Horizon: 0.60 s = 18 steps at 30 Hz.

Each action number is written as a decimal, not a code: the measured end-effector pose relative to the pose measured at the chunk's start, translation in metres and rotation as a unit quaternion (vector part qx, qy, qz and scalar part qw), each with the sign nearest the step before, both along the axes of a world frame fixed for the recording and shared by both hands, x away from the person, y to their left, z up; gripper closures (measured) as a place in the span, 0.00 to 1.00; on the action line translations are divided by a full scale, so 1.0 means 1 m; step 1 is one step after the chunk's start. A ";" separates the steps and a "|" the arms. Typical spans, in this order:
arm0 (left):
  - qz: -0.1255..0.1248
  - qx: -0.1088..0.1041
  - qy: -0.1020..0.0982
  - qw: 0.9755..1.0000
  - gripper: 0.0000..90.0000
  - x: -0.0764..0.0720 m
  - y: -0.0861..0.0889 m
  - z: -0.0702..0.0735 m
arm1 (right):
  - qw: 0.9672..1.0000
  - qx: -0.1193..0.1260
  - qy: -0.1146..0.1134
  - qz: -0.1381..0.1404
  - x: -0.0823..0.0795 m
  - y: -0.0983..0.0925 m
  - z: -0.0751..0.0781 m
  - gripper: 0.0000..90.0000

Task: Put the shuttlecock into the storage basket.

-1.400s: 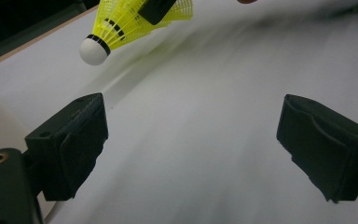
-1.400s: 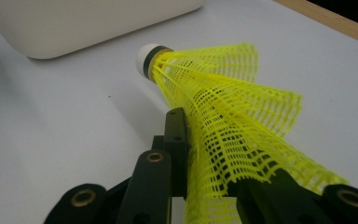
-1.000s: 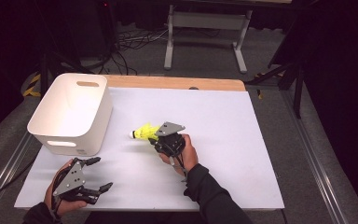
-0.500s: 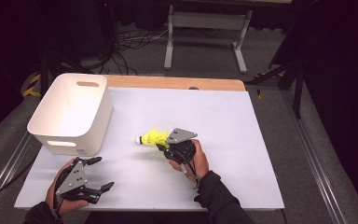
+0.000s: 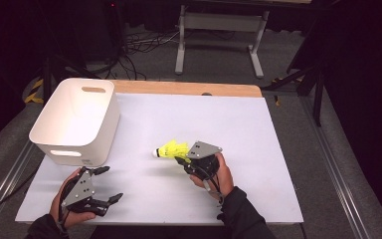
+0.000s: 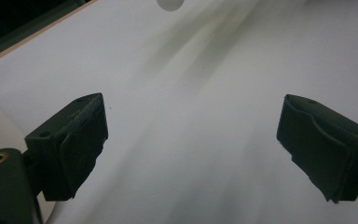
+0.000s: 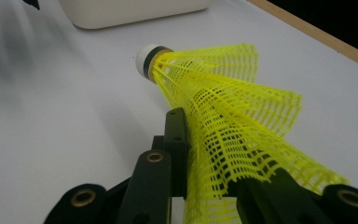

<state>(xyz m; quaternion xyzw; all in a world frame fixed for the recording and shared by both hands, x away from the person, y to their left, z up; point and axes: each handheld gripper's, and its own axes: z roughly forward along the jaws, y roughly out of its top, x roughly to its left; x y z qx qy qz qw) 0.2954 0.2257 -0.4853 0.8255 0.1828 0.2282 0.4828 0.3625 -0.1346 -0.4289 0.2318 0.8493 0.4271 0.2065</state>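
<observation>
One shuttlecock pinched in the right gripper, one white bin on the counter

The right gripper [image 5: 181,160] has its fingers pressed onto the yellow mesh skirt of the single shuttlecock [image 5: 169,150], which is held just above the middle of the counter [image 5: 258,149], white cork tip pointing toward the one white bin [image 5: 77,122] at the far left corner; the left gripper [image 5: 110,185] sits near the front left edge with its fingers spread wide around nothing; no brand, label or writing is readable anywhere
</observation>
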 end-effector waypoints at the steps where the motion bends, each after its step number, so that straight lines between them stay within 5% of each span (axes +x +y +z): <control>1: 0.000 0.001 -0.001 1.000 0.10 0.000 0.000 0.000 | 1.000 -0.001 0.000 0.000 -0.001 -0.001 0.000 0.88; 18: -0.010 0.005 0.005 1.000 0.10 0.004 -0.010 0.002 | 1.000 -0.005 -0.018 0.011 -0.018 -0.017 0.010 0.88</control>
